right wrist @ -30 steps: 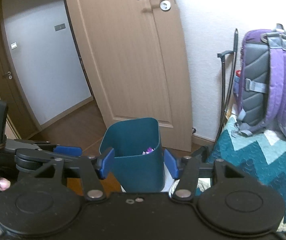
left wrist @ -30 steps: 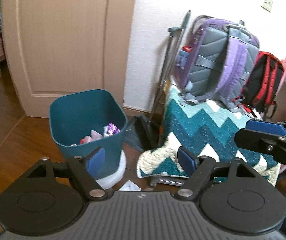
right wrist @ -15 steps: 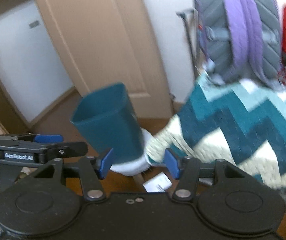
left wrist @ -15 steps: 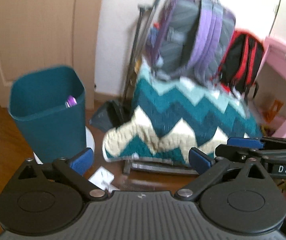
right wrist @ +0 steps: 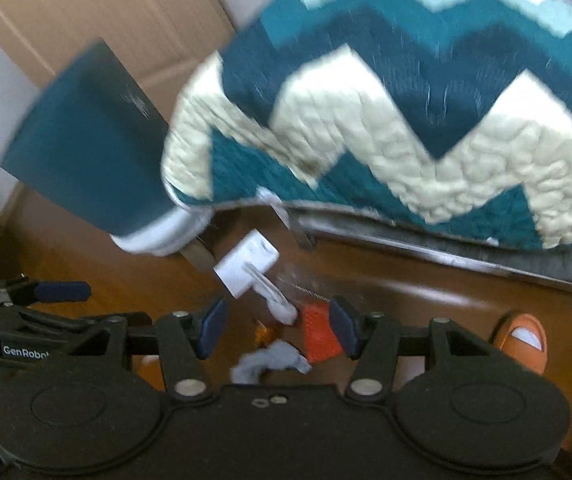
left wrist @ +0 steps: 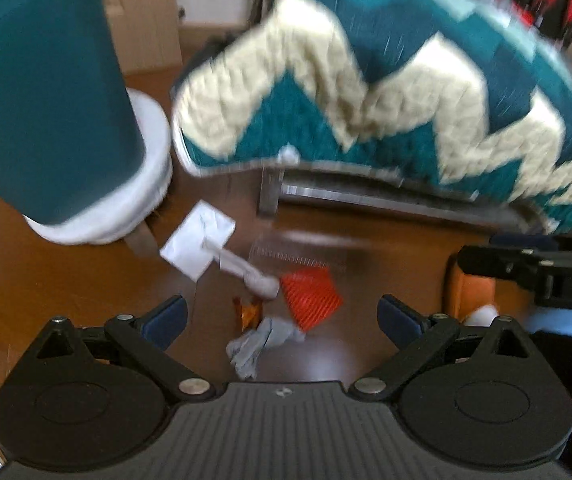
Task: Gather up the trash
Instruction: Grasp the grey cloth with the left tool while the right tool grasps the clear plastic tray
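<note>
Several scraps, an orange ribbed wrapper [left wrist: 310, 298], a crumpled grey tissue [left wrist: 259, 346] and a white paper square [left wrist: 197, 240], crowd the floor at lower centre, so either spread, empty gripper, left gripper [left wrist: 281, 320] or right gripper [right wrist: 277, 332], might pinch two pieces or collide.

"GenRobot" on left tongs [right wrist: 25, 296]; "DA" on right tongs [left wrist: 534, 268].

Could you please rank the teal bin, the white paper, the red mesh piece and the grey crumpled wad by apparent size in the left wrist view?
1. Teal bin
2. White paper
3. Red mesh piece and grey crumpled wad: alike.
</note>
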